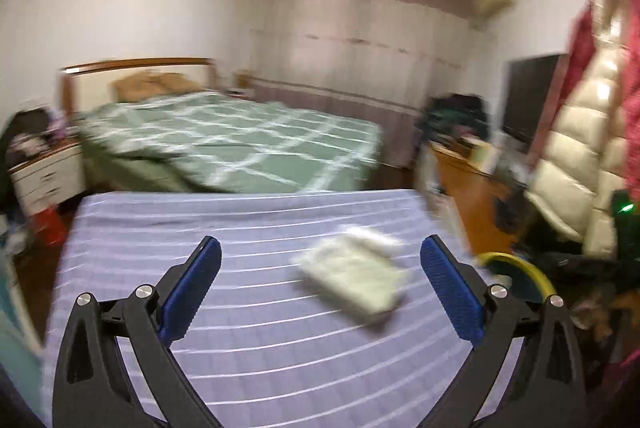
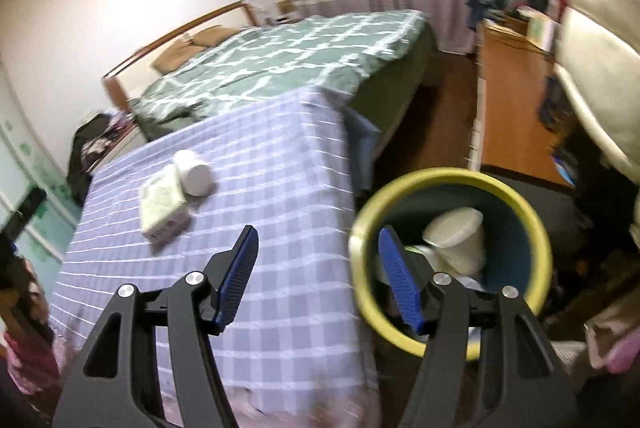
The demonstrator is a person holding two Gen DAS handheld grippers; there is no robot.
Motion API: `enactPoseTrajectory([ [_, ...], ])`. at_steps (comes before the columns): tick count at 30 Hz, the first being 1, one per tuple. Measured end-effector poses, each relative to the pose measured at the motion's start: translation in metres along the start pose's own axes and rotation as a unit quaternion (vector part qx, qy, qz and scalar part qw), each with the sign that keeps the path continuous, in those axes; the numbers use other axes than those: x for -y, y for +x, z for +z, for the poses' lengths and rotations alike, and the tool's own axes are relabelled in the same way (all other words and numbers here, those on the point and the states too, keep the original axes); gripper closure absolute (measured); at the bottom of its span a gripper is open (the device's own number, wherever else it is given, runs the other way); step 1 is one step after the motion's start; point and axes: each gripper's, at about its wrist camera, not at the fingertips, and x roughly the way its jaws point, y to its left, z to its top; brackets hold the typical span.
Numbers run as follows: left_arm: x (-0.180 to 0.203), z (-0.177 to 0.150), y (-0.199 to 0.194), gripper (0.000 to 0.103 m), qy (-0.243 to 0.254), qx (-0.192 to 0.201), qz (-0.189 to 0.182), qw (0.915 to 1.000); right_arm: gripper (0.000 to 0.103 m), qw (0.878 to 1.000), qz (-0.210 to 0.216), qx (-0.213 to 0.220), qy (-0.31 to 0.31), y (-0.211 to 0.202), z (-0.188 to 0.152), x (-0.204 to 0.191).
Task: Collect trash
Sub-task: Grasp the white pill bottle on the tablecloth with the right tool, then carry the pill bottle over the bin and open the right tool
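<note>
- Left wrist view: my left claw (image 1: 320,280) is standing wide and released, nothing between the blue pads (image 1: 191,288).
- It is pointing over the tabletop (image 1: 240,348), which is wearing a lilac checked cloth.
- A pale box (image 1: 352,284) is lying flat on the cloth, ahead of the claw and nearer the right pad, touching neither pad. Frame is blurring, so I cannot read any print on it.
- A white lump is sitting just behind the box, against its far edge; too smeared to identify here.
- A slice of the yellow-rimmed bin (image 1: 520,268) is showing past the tabletop's right edge, behind my right finger.
- A bed with a green plaid cover (image 1: 240,139) is lying beyond the tabletop.
- Right wrist view: my right claw (image 2: 318,256) is sitting partly spread and released, gripping nothing.
- Its left pad is hanging over the cloth (image 2: 260,187), its right pad over the bin's mouth.
- The bin (image 2: 362,228) is standing on the floor just beside the tabletop's right edge, dark teal inside.
- A white cup (image 2: 460,236) is lying tilted inside the bin with other scraps under it.
- On the tabletop, well left of the claw, the pale box (image 2: 162,205) is lying with a white bottle (image 2: 194,173) on its side, touching the box's far end.
</note>
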Motion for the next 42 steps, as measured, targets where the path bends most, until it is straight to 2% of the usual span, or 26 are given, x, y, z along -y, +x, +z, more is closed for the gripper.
enactPoseTrajectory([
  [3,-0.041,-0.015,0.000,0.005,-0.025,0.000,0.043,0.9988,0.043,0.999,0.029,-0.006,-0.037,0.022,0.013,-0.037],
  [6,-0.068,-0.023,0.003,0.005,-0.056,-0.002,0.045,0.9974,0.043,0.996,0.059,-0.018,-0.068,0.044,0.027,-0.068],
  [9,-0.076,-0.025,0.003,0.005,-0.059,-0.003,0.045,0.9972,0.043,0.992,0.070,-0.033,-0.095,0.076,0.040,-0.095],
  [14,-0.070,-0.030,0.006,0.005,-0.045,-0.008,0.040,0.9982,0.043,0.988,0.084,-0.053,-0.119,0.127,0.060,-0.127],
  [18,-0.057,-0.031,0.009,0.005,-0.038,-0.011,0.033,0.9987,0.040,0.982,0.095,-0.068,-0.149,0.155,0.067,-0.138],
  [21,-0.053,-0.030,0.009,0.005,-0.036,-0.012,0.032,0.9988,0.040,0.980,0.085,-0.082,-0.159,0.174,0.068,-0.138],
  [28,-0.050,-0.032,0.012,0.005,-0.035,-0.021,0.030,0.9987,0.040,0.976,0.118,-0.113,-0.147,0.201,0.069,-0.134],
  [31,-0.049,-0.032,0.014,0.005,-0.035,-0.023,0.030,0.9987,0.041,0.976,0.125,-0.113,-0.134,0.207,0.068,-0.129],
  [37,-0.047,-0.033,0.016,0.005,-0.033,-0.029,0.028,0.9986,0.042,0.976,0.112,-0.118,-0.142,0.219,0.060,-0.133],
  [38,-0.045,-0.033,0.015,0.005,-0.031,-0.029,0.028,0.9987,0.045,0.977,0.114,-0.113,-0.141,0.219,0.060,-0.134],
  [39,-0.045,-0.033,0.015,0.005,-0.029,-0.028,0.029,0.9988,0.054,0.977,0.116,-0.112,-0.141,0.219,0.059,-0.135],
  [42,-0.044,-0.033,0.014,0.005,-0.028,-0.027,0.027,0.9989,0.057,0.978,0.108,-0.099,-0.147,0.213,0.058,-0.136],
])
